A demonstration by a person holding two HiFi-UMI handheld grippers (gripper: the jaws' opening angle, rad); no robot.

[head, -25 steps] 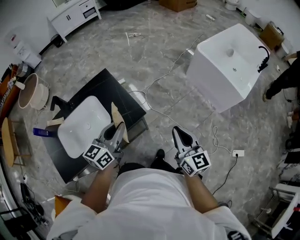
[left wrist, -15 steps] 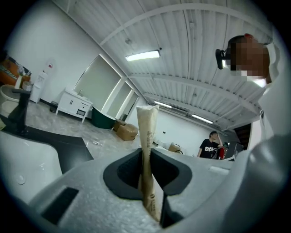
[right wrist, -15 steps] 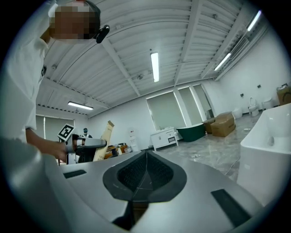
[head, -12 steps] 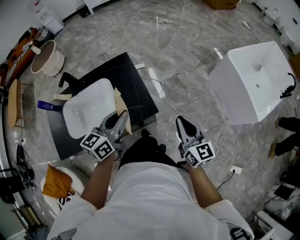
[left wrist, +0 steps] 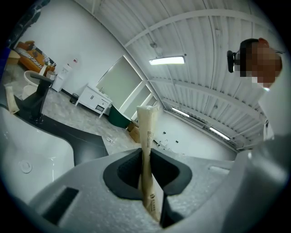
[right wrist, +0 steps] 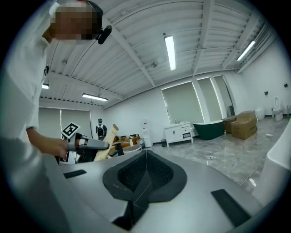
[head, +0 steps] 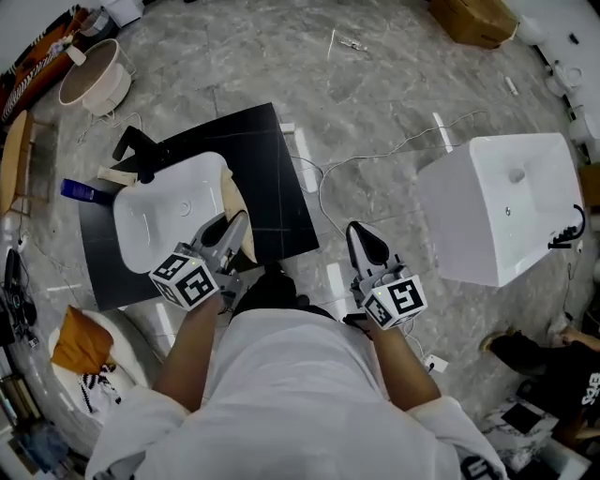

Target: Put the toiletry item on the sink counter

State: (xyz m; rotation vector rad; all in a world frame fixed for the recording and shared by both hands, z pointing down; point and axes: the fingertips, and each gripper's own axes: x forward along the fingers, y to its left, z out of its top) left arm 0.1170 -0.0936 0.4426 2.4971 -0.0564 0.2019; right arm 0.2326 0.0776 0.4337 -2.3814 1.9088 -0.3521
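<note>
A beige toiletry tube (head: 231, 199) stands upright between the jaws of my left gripper (head: 232, 234), which is shut on it. In the left gripper view the tube (left wrist: 146, 127) rises from the pinched pads. It hangs at the near right edge of the white basin (head: 159, 225), which is set in the black sink counter (head: 267, 178). A black faucet (head: 134, 148) stands at the basin's far side. My right gripper (head: 362, 246) is shut and empty, over the floor to the right of the counter. From the right gripper view (right wrist: 145, 157) the left gripper (right wrist: 91, 144) and tube (right wrist: 108, 136) show at the left.
A second beige tube (head: 114, 175) and a blue item (head: 81, 191) lie on the counter by the faucet. A white freestanding sink (head: 497, 211) stands on the floor at right, with cables (head: 366, 164) running to it. A bucket (head: 92, 75) and a cardboard box (head: 476, 19) sit further off.
The head view has swung, so the counter and white sink have shifted in frame. Both grippers keep their places before the body, the left still holding the tube.
</note>
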